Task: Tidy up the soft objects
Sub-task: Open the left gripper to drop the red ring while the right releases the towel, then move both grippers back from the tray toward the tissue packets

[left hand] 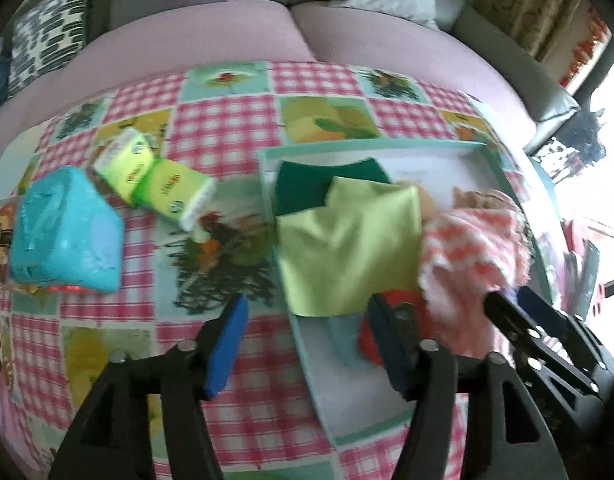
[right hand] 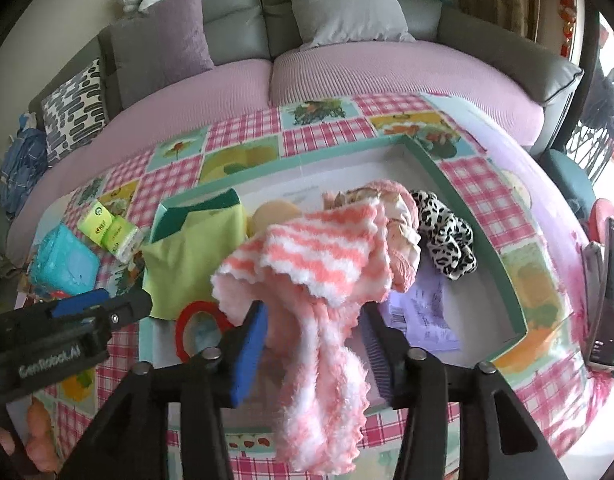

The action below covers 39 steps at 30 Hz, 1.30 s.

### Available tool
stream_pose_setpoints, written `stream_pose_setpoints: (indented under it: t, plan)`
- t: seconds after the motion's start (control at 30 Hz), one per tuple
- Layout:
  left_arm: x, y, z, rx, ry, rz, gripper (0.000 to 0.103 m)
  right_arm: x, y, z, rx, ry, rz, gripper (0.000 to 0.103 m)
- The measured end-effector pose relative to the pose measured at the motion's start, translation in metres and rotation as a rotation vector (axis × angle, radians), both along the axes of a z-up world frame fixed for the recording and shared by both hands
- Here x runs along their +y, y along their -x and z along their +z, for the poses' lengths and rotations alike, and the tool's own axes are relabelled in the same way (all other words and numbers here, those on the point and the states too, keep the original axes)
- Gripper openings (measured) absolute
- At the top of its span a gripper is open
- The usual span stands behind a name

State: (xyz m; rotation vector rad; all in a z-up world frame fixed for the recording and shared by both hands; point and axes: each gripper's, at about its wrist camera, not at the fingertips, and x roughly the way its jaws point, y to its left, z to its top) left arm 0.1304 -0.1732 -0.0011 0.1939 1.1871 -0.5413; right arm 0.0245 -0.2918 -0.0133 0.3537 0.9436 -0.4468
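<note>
Mostly done by the look of it: shallow teal-rimmed box (right hand: pixel 473 216) already holding lime-green cloth (right hand: pixel 195 256), dark green cloth (left hand: pixel 327 184), leopard-print fabric (right hand: pixel 447 236); fluffy pink-and-white striped cloth (right hand: pixel 319 280) draped between right tool (right hand: pixel 311 344) jaws, apart; left tool (left hand: pixel 307 344) apart, empty; teal tissue pack (left hand: pixel 65 236) left on checked surface (left hand: pixel 227 128)

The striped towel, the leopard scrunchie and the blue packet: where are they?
Striped towel (right hand: pixel 307 248): right wrist view, on its folded upper part over the box.
Leopard scrunchie (right hand: pixel 447 236): right wrist view, on its spotted middle.
Blue packet (left hand: pixel 65 232): left wrist view, on its top face.
</note>
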Motion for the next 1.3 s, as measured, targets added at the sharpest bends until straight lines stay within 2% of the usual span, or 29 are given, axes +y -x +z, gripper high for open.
stream_pose_setpoints:
  t: [0.1, 0.2, 0.3, 0.33, 0.53, 0.87, 1.13, 1.3]
  plan:
    - [0.004, -0.006, -0.002, -0.01, -0.009, 0.036, 0.068, 0.003, -0.001, 0.004, -0.006, 0.012, 0.004, 0.064]
    - [0.008, -0.01, -0.003, -0.039, -0.031, 0.069, 0.083, 0.005, -0.003, 0.004, -0.005, 0.018, 0.011, 0.078]
    - [0.015, -0.012, -0.002, -0.072, -0.051, 0.098, 0.088, 0.006, -0.005, 0.0, 0.004, 0.013, 0.017, 0.094]
    - [0.016, -0.013, -0.003, -0.078, -0.055, 0.106, 0.091, 0.006, -0.006, -0.001, 0.006, 0.013, 0.017, 0.103]
    - [0.025, -0.02, -0.003, -0.119, -0.092, 0.157, 0.092, 0.009, -0.006, 0.002, -0.025, 0.039, 0.013, 0.103]
    - [0.036, -0.024, 0.009, -0.118, -0.007, 0.162, 0.097, 0.017, -0.012, 0.009, -0.059, 0.048, 0.02, 0.103]
    - [0.064, -0.025, 0.04, -0.177, 0.1, 0.19, 0.097, 0.036, -0.025, 0.033, -0.124, 0.064, 0.081, 0.103]
    - [0.096, -0.028, 0.059, -0.25, 0.054, 0.258, 0.097, 0.053, -0.044, 0.041, -0.127, 0.068, 0.14, 0.103]
